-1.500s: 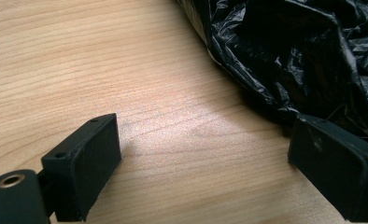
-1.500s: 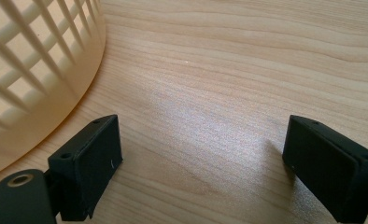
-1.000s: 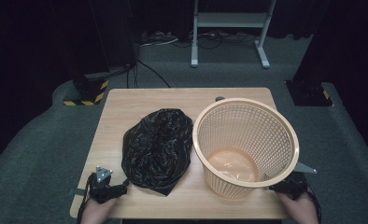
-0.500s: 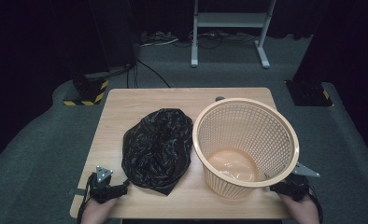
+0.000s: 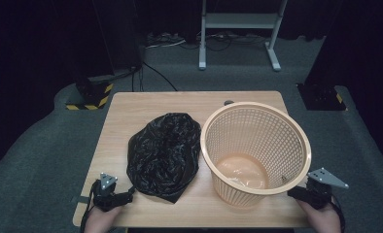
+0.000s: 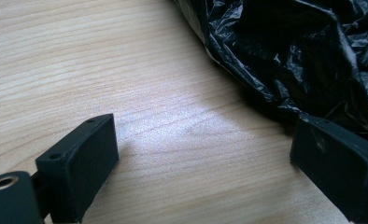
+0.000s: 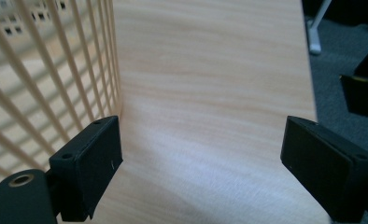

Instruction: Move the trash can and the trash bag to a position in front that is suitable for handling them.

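Both tongs are wide open, empty. Black bin bag (image 5: 164, 154) sits just ahead of my left tongs (image 5: 115, 198), mesh wastebasket (image 5: 255, 151) beside my right tongs (image 5: 301, 193). I'd guess a shallow pinch slips off the crinkly film or tears it.

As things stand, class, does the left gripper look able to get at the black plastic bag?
Probably yes. The left gripper sits open on the table right at the near edge of the black plastic bag, and in its own view only bare wood lies between its jaws and the bag.
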`<action>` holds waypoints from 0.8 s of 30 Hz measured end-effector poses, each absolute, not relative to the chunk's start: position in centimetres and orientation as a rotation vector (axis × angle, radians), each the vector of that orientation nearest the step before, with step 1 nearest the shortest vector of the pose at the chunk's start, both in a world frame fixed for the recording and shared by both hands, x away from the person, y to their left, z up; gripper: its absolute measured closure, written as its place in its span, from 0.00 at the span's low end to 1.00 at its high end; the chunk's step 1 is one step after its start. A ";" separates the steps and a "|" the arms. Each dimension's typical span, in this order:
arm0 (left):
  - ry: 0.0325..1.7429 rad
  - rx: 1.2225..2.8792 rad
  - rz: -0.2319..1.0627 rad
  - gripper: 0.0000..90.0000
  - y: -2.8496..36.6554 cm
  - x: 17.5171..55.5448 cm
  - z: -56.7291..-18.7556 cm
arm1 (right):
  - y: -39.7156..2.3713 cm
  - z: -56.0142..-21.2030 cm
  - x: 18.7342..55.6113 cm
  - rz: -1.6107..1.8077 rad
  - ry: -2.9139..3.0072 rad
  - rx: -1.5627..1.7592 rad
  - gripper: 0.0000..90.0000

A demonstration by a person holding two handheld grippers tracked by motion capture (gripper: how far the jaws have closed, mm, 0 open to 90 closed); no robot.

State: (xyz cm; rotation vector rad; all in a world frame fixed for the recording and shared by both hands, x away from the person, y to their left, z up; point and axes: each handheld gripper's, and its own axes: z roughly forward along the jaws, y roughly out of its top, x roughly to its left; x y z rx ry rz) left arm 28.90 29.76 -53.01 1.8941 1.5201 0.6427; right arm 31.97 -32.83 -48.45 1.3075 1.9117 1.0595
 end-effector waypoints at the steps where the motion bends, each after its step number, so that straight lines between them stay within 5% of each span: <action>1: 1.520 1.894 0.643 0.08 29.8 28.9 -53.0 | -32.9 -48.2 32.0 1.062 1.904 1.307 0.14; 24: 1.517 1.896 0.637 0.08 29.7 28.9 -53.0 | -31.5 -44.3 33.2 1.143 1.776 1.211 0.14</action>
